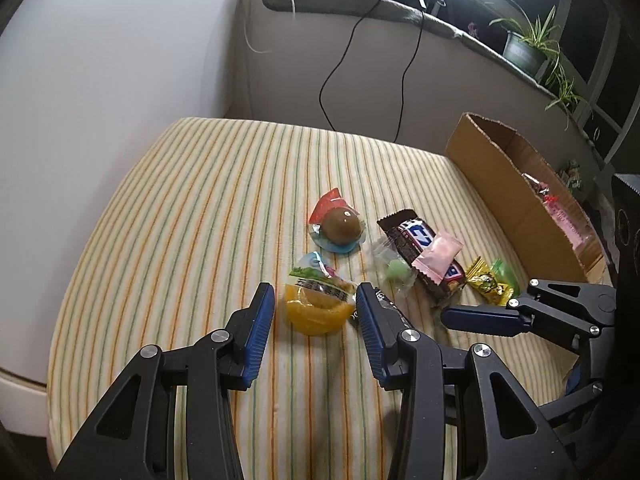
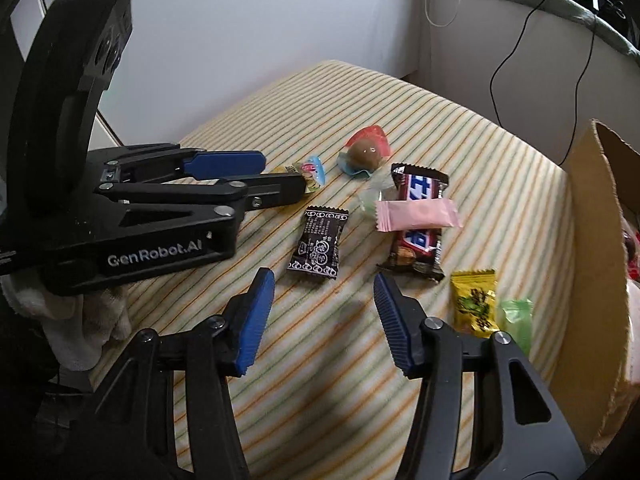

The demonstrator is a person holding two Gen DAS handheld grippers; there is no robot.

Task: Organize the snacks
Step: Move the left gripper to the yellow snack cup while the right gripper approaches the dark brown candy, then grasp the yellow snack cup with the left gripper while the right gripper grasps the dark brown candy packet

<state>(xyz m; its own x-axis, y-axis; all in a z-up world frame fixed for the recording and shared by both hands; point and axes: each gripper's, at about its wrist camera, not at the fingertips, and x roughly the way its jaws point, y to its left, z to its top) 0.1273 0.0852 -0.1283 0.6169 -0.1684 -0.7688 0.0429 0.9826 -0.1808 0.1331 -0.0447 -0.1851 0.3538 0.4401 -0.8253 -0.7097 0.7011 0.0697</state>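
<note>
Several snacks lie on the striped cushion point(image 1: 180, 220). My left gripper point(image 1: 316, 300) is open, its blue pads on either side of an orange jelly cup point(image 1: 318, 306), not pressing it. It shows from the side in the right wrist view point(image 2: 276, 172). A packaged brown egg point(image 1: 340, 226) lies beyond, then a chocolate bar point(image 1: 420, 256) with a pink sachet point(image 1: 436, 260) on top. My right gripper point(image 2: 324, 292) is open and empty, hovering just short of a black sachet point(image 2: 320, 246). A yellow candy point(image 2: 474, 304) lies at its right.
An open cardboard box point(image 1: 516, 184) holding a few packets stands at the cushion's right edge; its wall point(image 2: 588, 264) is close to my right gripper. A white wall, black cables point(image 1: 344, 56) and potted plants point(image 1: 528, 44) are behind.
</note>
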